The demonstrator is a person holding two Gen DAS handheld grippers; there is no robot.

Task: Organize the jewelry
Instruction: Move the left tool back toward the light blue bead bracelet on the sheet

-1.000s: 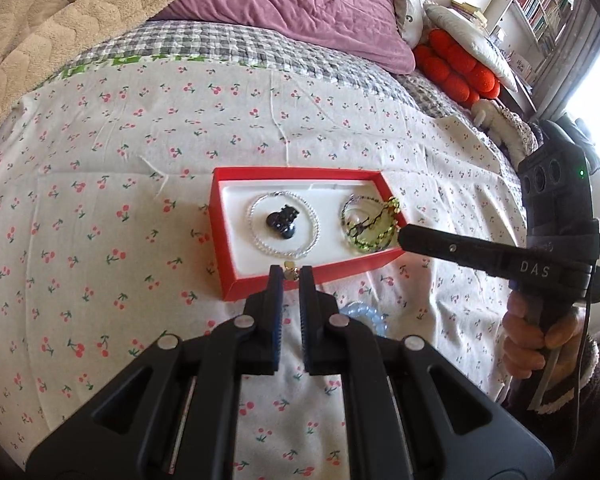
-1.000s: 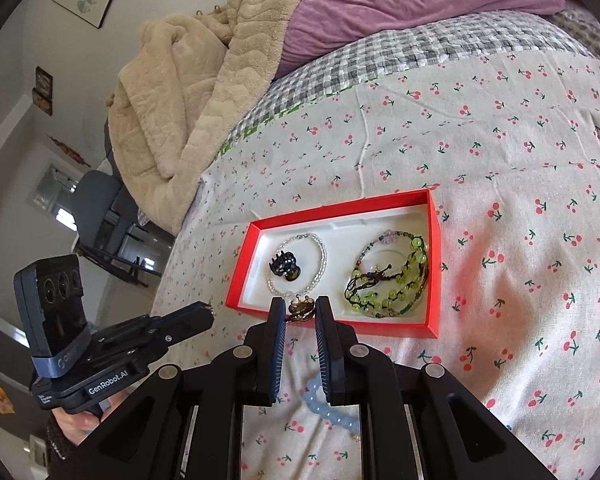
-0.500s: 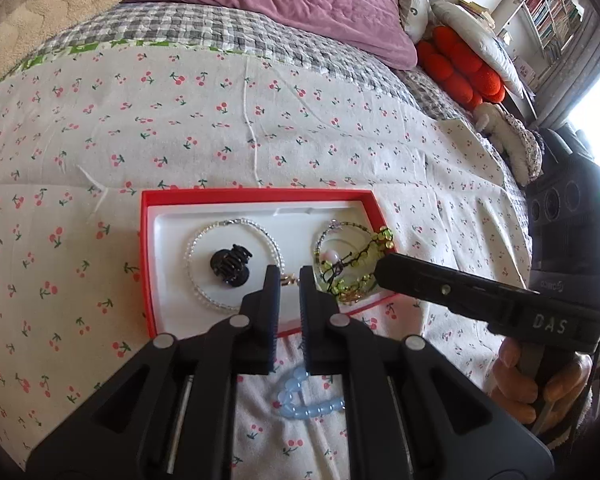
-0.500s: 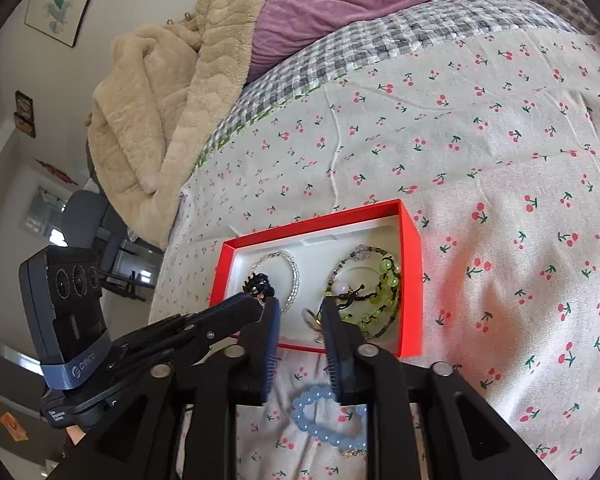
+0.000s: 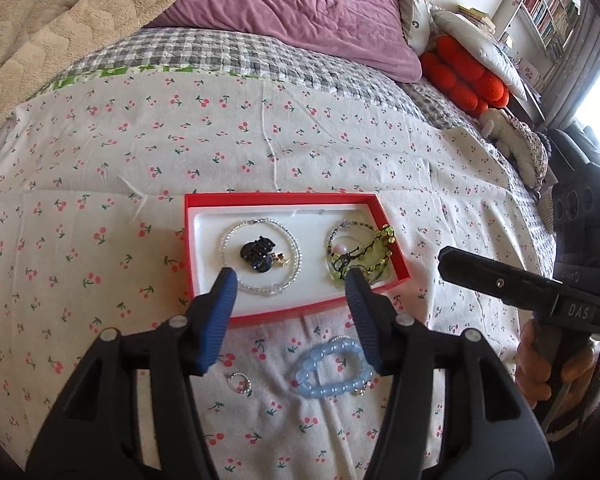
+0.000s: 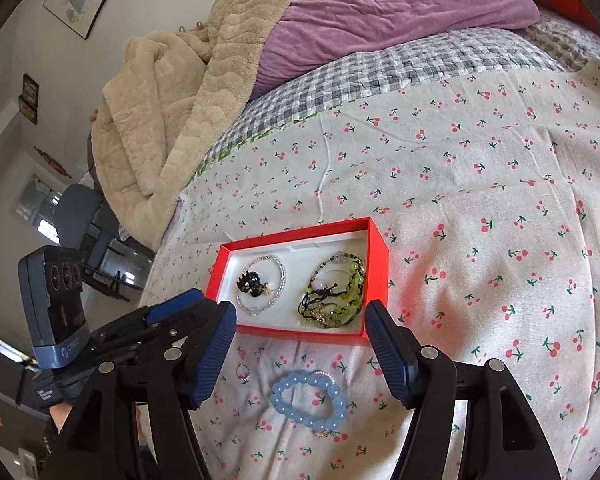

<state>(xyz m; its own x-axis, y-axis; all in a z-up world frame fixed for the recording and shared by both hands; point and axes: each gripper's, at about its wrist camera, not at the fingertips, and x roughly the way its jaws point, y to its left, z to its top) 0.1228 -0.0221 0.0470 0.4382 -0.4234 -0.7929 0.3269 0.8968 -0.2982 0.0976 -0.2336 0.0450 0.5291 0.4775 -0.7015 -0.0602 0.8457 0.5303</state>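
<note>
Both tongs, left tongs (image 5: 288,280) and right tongs (image 6: 300,316), opening, nothing between them | red box (image 6: 378,248) on bed holds several pieces | blue bead bracelet (image 6: 308,404) and small ring (image 6: 243,372) remain on bedsheet (image 6: 480,200), I judge.

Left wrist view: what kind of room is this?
Most likely a bedroom: the work surface is a bed under a cherry-print sheet, with a purple duvet and pillows at its head and a bookshelf by the window.
</note>
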